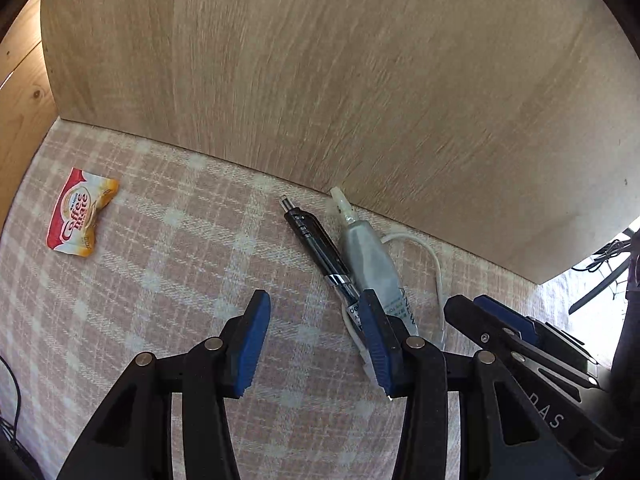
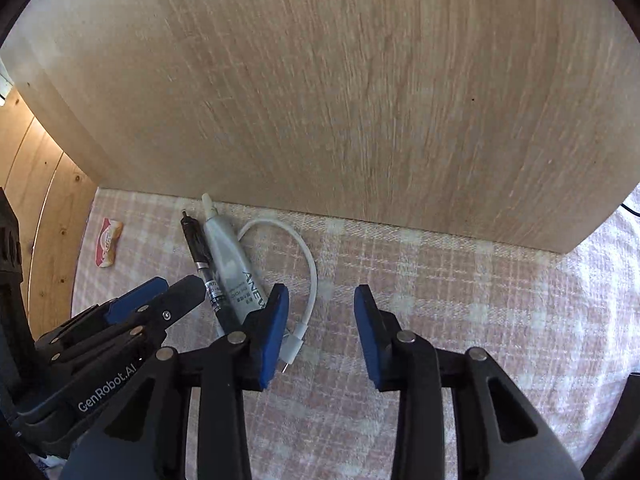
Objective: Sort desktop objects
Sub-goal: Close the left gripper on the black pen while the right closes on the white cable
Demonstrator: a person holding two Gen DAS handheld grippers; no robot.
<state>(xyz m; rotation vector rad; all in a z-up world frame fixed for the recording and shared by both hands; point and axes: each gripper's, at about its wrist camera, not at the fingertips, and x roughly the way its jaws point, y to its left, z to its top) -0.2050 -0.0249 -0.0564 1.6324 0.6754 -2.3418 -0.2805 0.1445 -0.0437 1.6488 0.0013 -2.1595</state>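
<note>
A black pen (image 1: 316, 240) (image 2: 196, 248) and a grey squeeze tube (image 1: 368, 256) (image 2: 228, 252) lie side by side on the plaid cloth, tips toward the wooden panel. A short white cable (image 1: 432, 256) (image 2: 308, 260) loops just right of the tube. A red Coffee mate sachet (image 1: 80, 214) (image 2: 108, 242) lies far left. My left gripper (image 1: 315, 304) (image 2: 180, 282) stands open over the cloth, its right finger covering the pen's lower end. My right gripper (image 2: 321, 294) (image 1: 466, 302) is open, with the cable's loop passing between its fingertips untouched.
A pale wooden panel (image 1: 360, 80) (image 2: 360, 100) stands upright right behind the objects. The pink plaid cloth (image 1: 160, 280) (image 2: 460, 280) covers the surface. Pine boards (image 2: 52, 240) rise at the left. The two grippers sit close side by side.
</note>
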